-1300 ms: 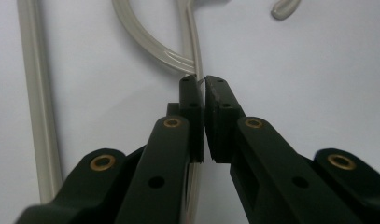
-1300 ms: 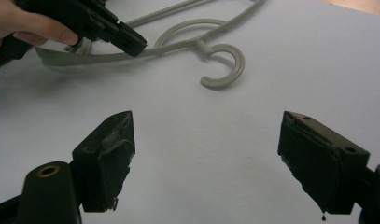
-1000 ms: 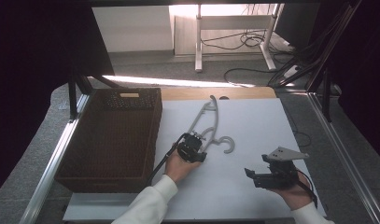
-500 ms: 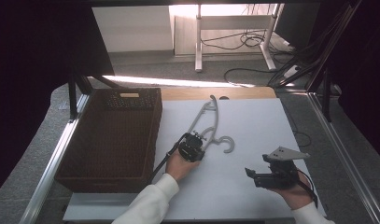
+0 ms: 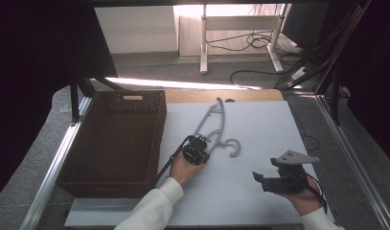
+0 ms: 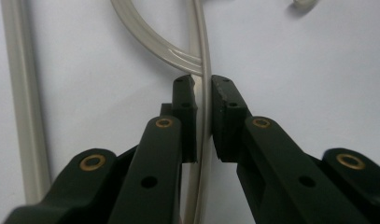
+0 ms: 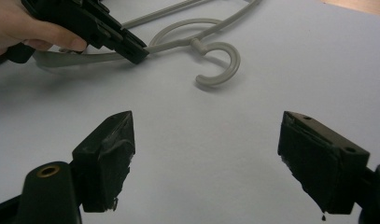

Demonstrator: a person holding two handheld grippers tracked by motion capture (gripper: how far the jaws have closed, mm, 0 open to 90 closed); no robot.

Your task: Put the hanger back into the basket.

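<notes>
Left tool (image 6: 204,116) clamps hanger (image 6: 169,49); right tool (image 7: 206,163) spread.

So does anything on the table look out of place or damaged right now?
Nothing stands out. The grey hanger lies flat on the white table, intact, the left gripper shut on its bar; the basket sits square.

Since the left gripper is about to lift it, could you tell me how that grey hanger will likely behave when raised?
The hanger looks like thin moulded plastic, so probably light and fairly stiff. The left gripper pinches one slim bar well off centre, so the hanger may swing or droop to one side. Its smooth surface might slip between the jaws.
</notes>
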